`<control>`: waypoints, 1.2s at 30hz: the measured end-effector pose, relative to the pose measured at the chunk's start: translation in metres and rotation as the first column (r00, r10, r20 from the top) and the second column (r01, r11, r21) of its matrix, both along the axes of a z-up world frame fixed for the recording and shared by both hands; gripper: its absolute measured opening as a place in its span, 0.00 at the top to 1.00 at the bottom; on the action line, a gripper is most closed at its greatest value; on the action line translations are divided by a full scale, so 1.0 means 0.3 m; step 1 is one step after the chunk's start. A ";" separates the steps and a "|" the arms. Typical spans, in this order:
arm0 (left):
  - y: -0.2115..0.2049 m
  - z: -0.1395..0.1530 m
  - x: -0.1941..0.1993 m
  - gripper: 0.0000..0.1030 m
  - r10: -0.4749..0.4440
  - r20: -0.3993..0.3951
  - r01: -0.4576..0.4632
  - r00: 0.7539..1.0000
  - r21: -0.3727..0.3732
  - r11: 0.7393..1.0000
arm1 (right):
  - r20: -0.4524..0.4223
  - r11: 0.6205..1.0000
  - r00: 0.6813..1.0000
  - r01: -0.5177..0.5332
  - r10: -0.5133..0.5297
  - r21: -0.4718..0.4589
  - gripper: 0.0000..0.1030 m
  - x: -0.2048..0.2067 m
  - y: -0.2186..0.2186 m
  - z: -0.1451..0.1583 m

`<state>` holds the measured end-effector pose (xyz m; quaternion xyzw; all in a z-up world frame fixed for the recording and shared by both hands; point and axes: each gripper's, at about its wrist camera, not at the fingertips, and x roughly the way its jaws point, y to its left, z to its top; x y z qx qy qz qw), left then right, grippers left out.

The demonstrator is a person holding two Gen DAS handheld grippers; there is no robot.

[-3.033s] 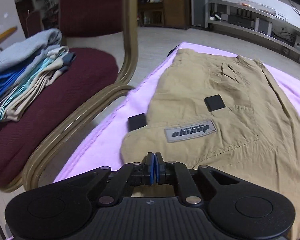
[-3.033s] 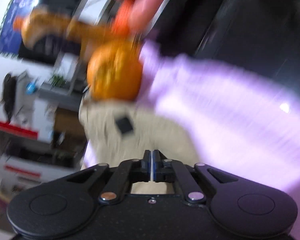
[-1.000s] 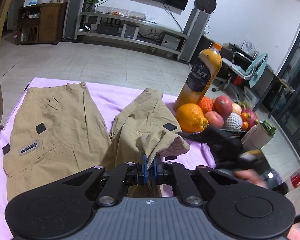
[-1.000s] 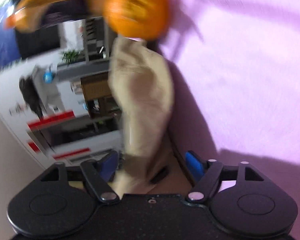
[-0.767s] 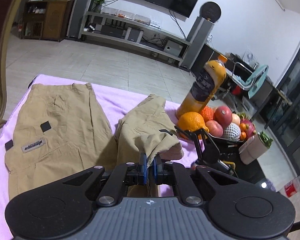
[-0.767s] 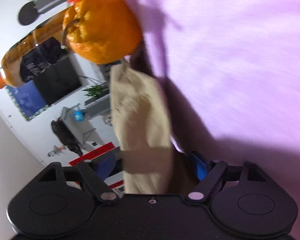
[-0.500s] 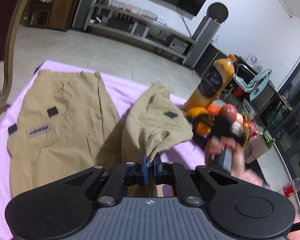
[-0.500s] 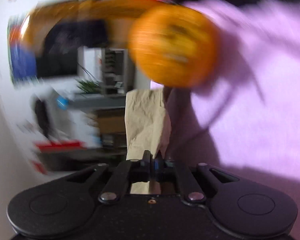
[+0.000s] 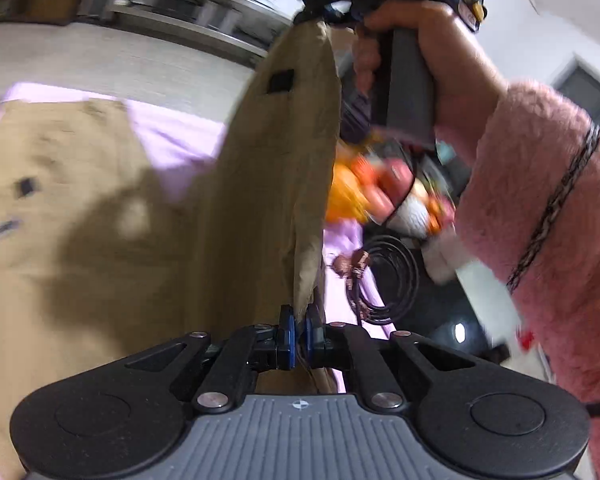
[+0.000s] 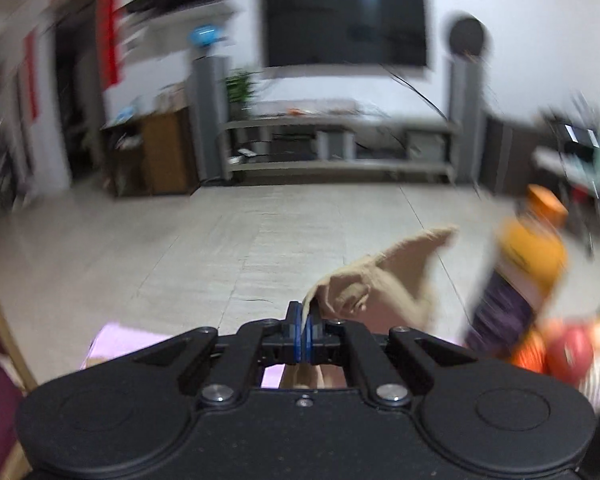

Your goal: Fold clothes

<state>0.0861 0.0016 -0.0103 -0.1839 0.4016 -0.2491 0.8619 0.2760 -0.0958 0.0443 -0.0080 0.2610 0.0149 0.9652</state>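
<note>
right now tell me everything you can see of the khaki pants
The pants are tan woven cloth with small black patches and a label. One leg lies flat on the purple cloth. The other leg hangs stretched between two shut claws: the left claw pinches its lower edge, the right claw its raised end, with a loose corner beyond.

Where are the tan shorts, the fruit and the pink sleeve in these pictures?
tan shorts (image 9: 276,168): left wrist view, on the lifted leg.
fruit (image 9: 384,192): left wrist view, on a blurred red piece.
pink sleeve (image 9: 540,208): left wrist view, on the fuzzy forearm.
</note>
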 end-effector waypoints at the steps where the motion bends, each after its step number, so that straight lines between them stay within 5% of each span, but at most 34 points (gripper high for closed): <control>1: 0.061 0.007 -0.002 0.96 0.044 -0.008 -0.044 0.999 -0.014 0.999 | 0.001 0.998 0.999 -0.038 0.038 -0.043 0.98 0.000 0.097 0.004; 4: 0.258 -0.031 -0.028 0.96 0.212 -0.071 -0.214 0.975 -0.018 0.977 | -0.033 0.978 0.986 -0.168 0.166 -0.124 0.98 0.010 0.404 -0.047; 8: 0.467 -0.139 -0.057 0.98 0.429 -0.183 -0.426 0.884 0.059 0.903 | -0.166 0.924 0.931 -0.351 0.326 -0.151 0.97 0.026 0.818 -0.195; 11: 0.550 -0.199 -0.049 0.98 0.557 -0.249 -0.539 0.792 0.143 0.830 | -0.326 0.891 0.850 -0.451 0.413 -0.046 0.86 0.030 1.002 -0.316; 12: 0.559 -0.201 -0.048 0.97 0.572 -0.249 -0.552 0.782 0.151 0.820 | -0.347 0.895 0.842 -0.445 0.413 -0.013 0.71 0.031 1.016 -0.332; 13: 0.562 -0.197 -0.050 0.93 0.581 -0.239 -0.559 0.778 0.157 0.814 | -0.350 0.904 0.844 -0.428 0.405 0.015 0.58 0.028 1.007 -0.334; 15: 0.551 -0.182 -0.059 0.83 0.583 -0.204 -0.559 0.786 0.167 0.812 | -0.346 0.921 0.859 -0.387 0.376 0.039 0.53 0.023 0.958 -0.309; 17: 0.544 -0.174 -0.064 0.76 0.576 -0.184 -0.554 0.796 0.161 0.817 | -0.346 0.934 0.874 -0.356 0.342 0.022 0.52 0.036 0.879 -0.269; 23: 0.566 -0.136 -0.067 0.76 0.563 -0.130 -0.553 0.816 0.106 0.826 | -0.336 0.941 0.893 -0.334 0.300 -0.047 0.52 -0.078 0.618 -0.123; 26: 0.557 -0.131 -0.056 0.71 0.584 -0.100 -0.572 0.805 0.129 0.810 | -0.312 0.939 0.900 -0.339 0.305 -0.059 0.51 -0.155 0.473 -0.080; 32: 0.621 -0.230 0.038 0.71 0.566 -0.244 -0.582 0.787 0.011 0.813 | -0.368 0.947 0.876 -0.319 0.311 0.042 0.52 -0.227 0.243 -0.232; 36: 0.645 -0.299 0.079 0.71 0.562 -0.325 -0.596 0.761 -0.005 0.803 | -0.412 0.933 0.852 -0.212 0.322 0.290 0.74 -0.294 0.106 -0.404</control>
